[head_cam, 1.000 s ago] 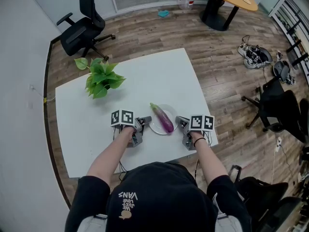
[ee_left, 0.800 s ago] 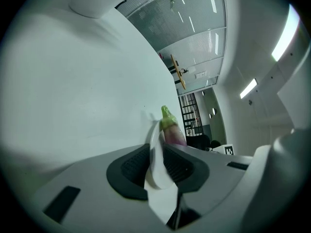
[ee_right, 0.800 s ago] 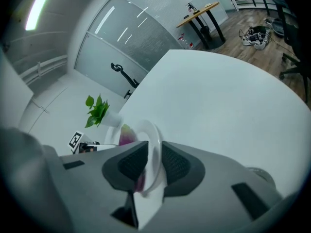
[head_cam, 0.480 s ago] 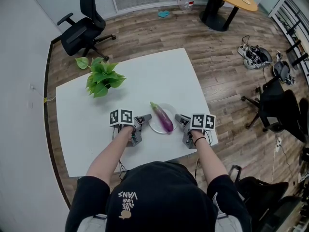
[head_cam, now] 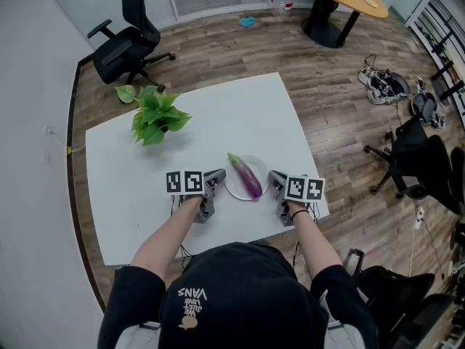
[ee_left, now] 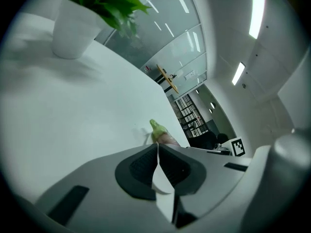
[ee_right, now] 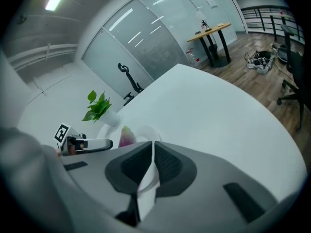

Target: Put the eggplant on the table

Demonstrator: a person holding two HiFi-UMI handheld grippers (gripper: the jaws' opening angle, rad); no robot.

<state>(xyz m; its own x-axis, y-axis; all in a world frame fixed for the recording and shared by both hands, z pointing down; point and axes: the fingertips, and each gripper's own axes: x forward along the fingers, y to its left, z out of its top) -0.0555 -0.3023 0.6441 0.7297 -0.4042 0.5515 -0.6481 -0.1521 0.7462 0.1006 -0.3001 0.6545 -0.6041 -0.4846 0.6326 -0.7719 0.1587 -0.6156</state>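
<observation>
I see the eggplant lying on a white plate on the desk, flanked by my left tool and right tool, both closing, jaws nearly together on nothing.

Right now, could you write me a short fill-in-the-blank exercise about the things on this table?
1. The eggplant lies on a white ___.
2. The eggplant's skin is ___.
3. The plant stands in a ___ pot.
Missing words: plate; purple; white.
</observation>
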